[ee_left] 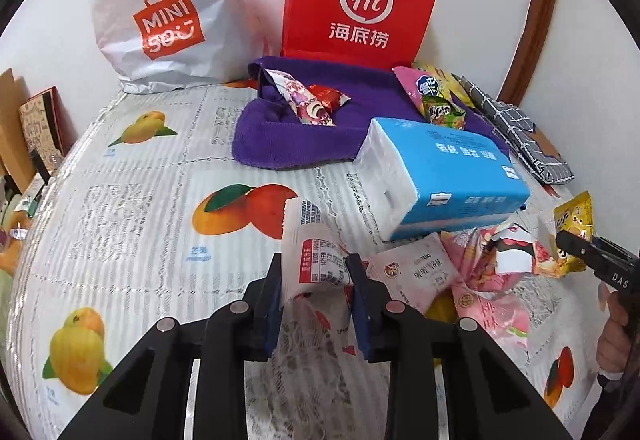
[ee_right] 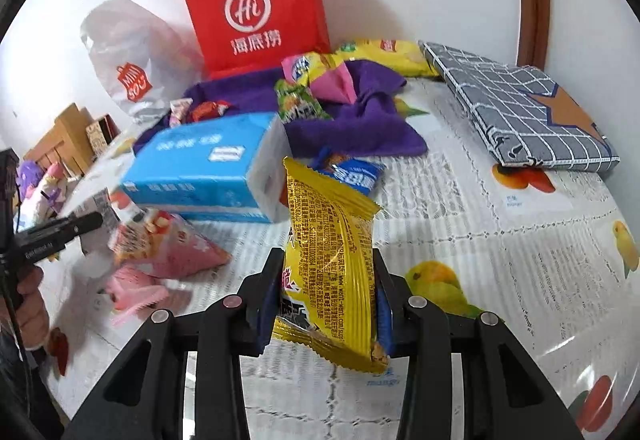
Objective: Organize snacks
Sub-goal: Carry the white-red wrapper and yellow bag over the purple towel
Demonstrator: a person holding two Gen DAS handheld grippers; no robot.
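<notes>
My left gripper (ee_left: 314, 272) is shut on a white snack packet (ee_left: 314, 252) with red print, held upright above the fruit-print tablecloth. My right gripper (ee_right: 326, 280) is shut on a yellow snack packet (ee_right: 332, 264) and holds it up; it also shows at the right edge of the left wrist view (ee_left: 574, 230). Pink snack packets (ee_left: 484, 268) lie in a loose pile between the two grippers, also seen in the right wrist view (ee_right: 168, 244). A purple towel (ee_left: 304, 128) at the back holds several snacks, among them a pink packet (ee_left: 304, 100) and a green one (ee_left: 442, 112).
A blue tissue pack (ee_left: 452, 172) lies in the middle. A red paper bag (ee_left: 360, 0) and a white Miniso bag (ee_left: 160, 8) stand against the wall. A grey checked cloth (ee_right: 520, 104) lies at the back right. Boxes (ee_right: 68, 140) stand at the left.
</notes>
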